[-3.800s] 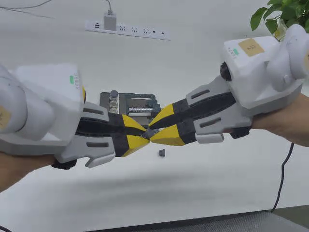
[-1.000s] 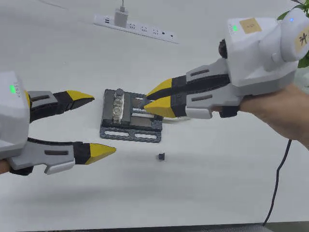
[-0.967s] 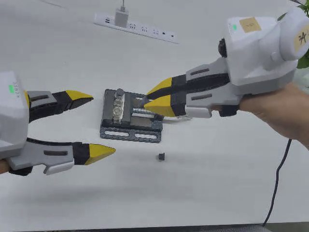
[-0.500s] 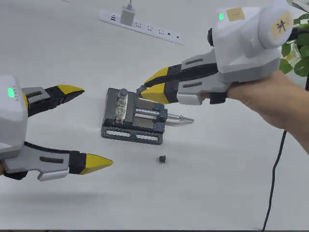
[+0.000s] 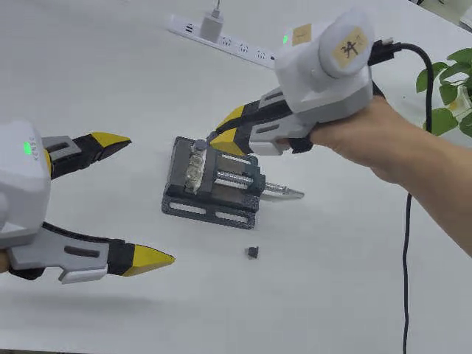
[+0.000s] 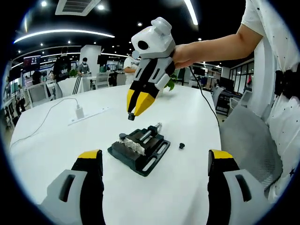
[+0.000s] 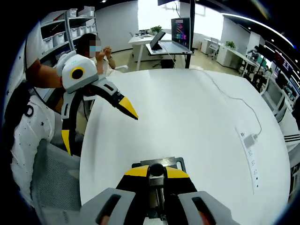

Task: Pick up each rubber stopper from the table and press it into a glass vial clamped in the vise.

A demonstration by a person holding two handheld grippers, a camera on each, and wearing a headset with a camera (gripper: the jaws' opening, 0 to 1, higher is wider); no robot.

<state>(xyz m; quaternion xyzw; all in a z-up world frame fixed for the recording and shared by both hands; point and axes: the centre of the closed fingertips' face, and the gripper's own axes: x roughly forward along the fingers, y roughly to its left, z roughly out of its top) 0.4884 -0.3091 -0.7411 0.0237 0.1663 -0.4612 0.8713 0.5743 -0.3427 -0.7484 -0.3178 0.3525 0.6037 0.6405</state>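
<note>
The left gripper (image 5: 151, 199) no longer meets the right gripper (image 5: 214, 140) tip to tip; it now sits toward the table's (image 5: 332, 295) left edge, jaws spread wide. The right gripper alone pinches the rubber stopper (image 6: 131, 116), now above the vise's (image 5: 214, 203) glass vial (image 5: 196, 164) rather than its screw (image 5: 284, 192).

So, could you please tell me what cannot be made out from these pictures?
Vials in the vise: in the head view they are too small to tell which are already stoppered.
Right gripper view: the held stopper and the right gripper hide the vials.
Loose stopper: too small in the head view to tell which end is up.
</note>
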